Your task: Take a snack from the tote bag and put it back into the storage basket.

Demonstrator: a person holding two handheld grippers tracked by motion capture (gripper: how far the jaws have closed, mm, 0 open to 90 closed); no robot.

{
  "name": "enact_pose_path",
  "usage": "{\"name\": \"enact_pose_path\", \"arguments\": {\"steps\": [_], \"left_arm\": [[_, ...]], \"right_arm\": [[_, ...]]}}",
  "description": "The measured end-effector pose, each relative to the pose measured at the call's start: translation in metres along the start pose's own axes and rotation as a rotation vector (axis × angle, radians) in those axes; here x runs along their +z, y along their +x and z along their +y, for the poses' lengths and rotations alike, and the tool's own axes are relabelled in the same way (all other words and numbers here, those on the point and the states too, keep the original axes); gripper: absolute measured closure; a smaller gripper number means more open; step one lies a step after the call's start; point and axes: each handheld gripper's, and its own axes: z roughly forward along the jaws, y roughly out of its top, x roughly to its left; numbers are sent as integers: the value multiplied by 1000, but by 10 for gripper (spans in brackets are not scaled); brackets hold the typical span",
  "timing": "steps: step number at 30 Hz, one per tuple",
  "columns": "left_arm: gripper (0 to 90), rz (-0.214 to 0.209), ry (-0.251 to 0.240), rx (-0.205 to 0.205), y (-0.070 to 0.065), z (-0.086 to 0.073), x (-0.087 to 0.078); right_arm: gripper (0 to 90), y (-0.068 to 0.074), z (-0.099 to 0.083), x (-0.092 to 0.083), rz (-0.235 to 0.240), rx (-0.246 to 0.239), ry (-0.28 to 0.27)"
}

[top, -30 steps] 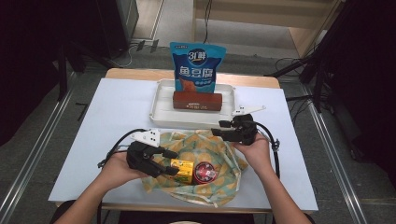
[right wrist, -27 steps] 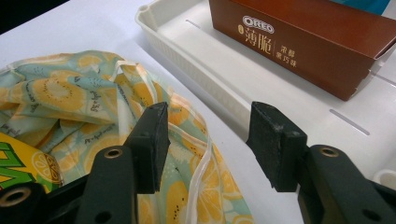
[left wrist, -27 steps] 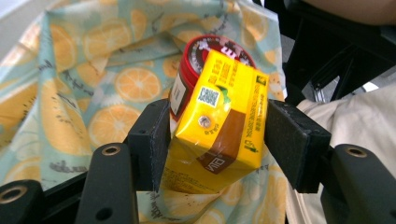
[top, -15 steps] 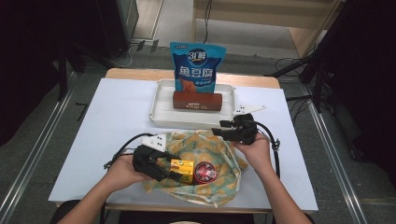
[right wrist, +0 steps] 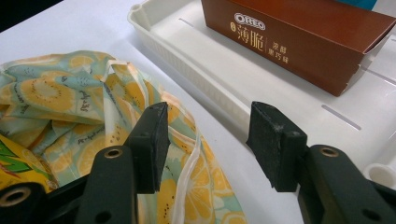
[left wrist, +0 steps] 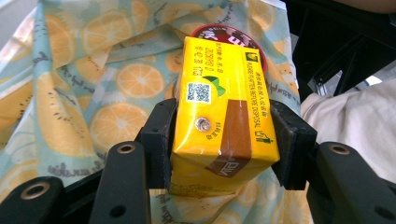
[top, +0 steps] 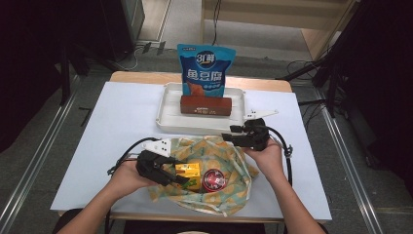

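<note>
Tray (top: 165, 114) already holds 1 blue pouch (top: 206, 68) and 1 brown box (top: 206, 105). Still on the 1 fruit-print bag (top: 229, 192): 1 yellow carton (left wrist: 223, 107) and 1 red-lidded can (top: 213, 179). Left gripper (top: 181, 178) jaws have just been closing and now pinch the carton, not yet lifted. Right gripper (right wrist: 208, 140) jaws spread, empty, over the bag edge beside the tray.

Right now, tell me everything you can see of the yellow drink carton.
The yellow drink carton is a small box of coated card with a brown band, a QR code, fine print and a foil-sealed straw hole. It lies on its side on the fruit-print cloth bag, beside a round red lid. The left gripper has just closed, pads pressing its two sides.
</note>
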Motion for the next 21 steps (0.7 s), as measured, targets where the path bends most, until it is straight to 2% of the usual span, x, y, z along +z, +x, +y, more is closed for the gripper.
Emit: {"name": "enact_pose_path", "arguments": {"steps": [7, 10, 21], "left_arm": [[507, 15, -6, -15, 0, 2, -3], [508, 17, -22, -32, 2, 2, -6], [509, 40, -60, -49, 0, 8, -20]], "right_arm": [[490, -1, 0, 0, 1, 1, -1], [491, 0, 0, 0, 4, 0, -6], [471, 1, 0, 1, 12, -12, 0]]}}
